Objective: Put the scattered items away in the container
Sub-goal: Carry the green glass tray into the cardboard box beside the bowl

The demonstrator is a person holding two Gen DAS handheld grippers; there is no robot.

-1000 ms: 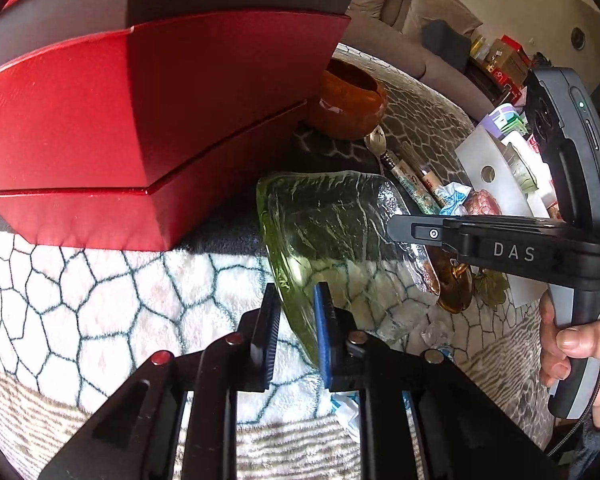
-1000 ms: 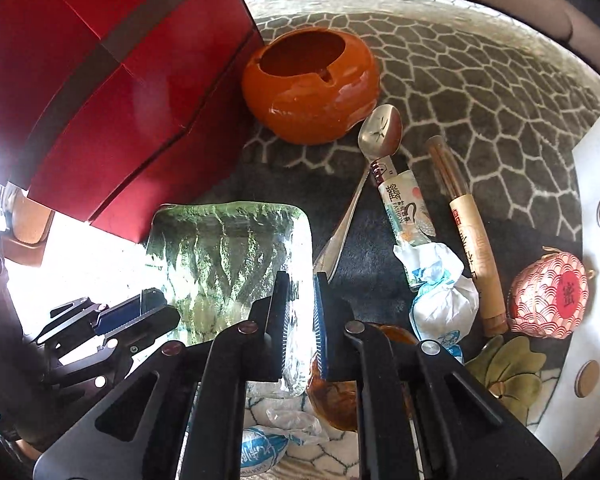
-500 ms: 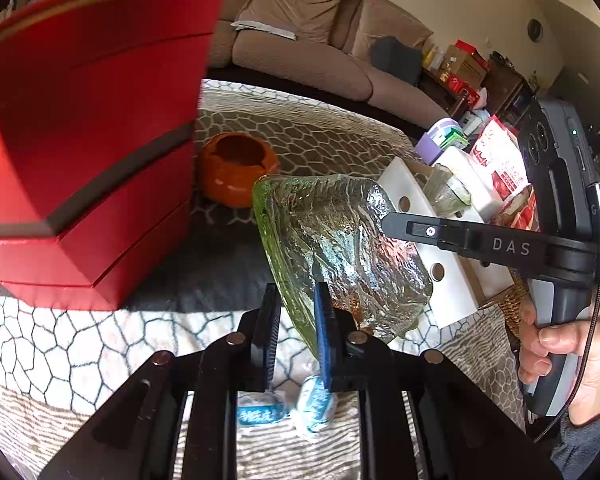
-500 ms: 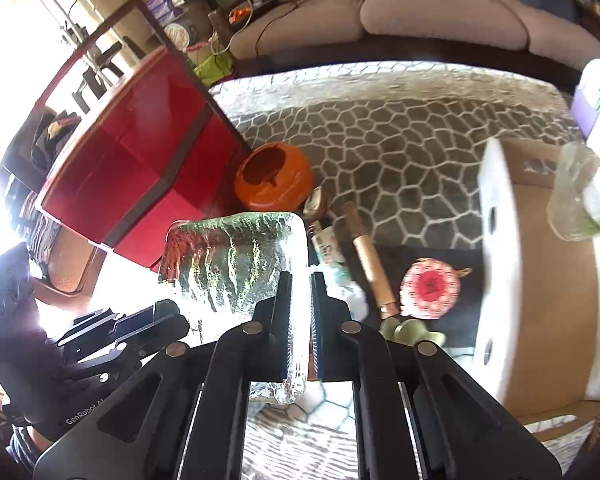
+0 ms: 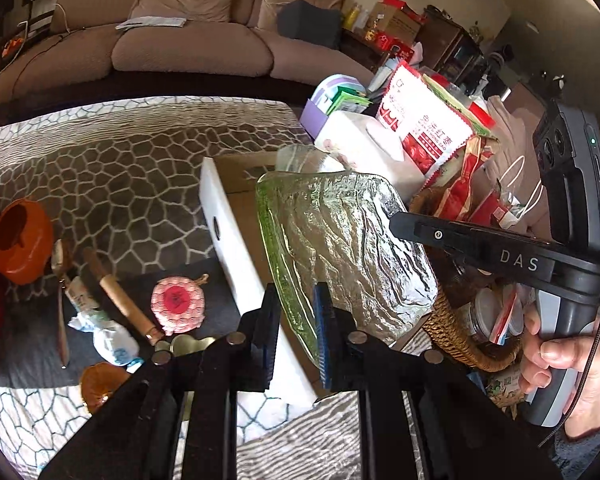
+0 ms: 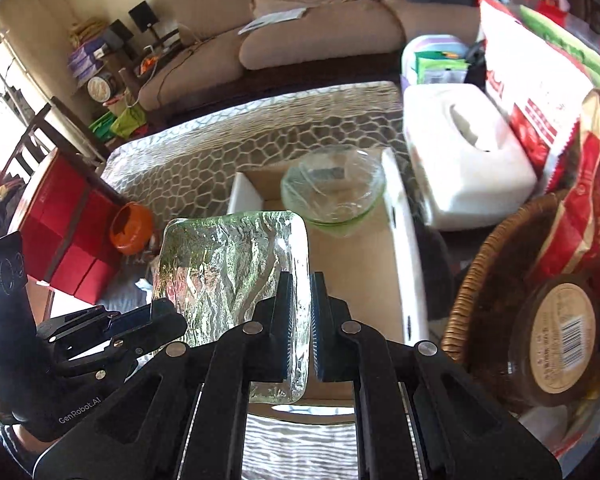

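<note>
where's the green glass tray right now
The green glass tray is held in the air by both grippers, the left gripper on one edge and the right gripper on the other, just above the open cardboard box holding a glass bowl.

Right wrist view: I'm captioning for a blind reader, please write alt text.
Both grippers, right gripper and left gripper, hold a textured green glass tray by opposite edges above an open white cardboard box containing a round clear glass bowl.

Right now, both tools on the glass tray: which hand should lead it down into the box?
Right, probably. The right tool grips the glass tray on the edge over the cardboard box. The left tool grips the opposite edge, over the box's near wall.
</note>
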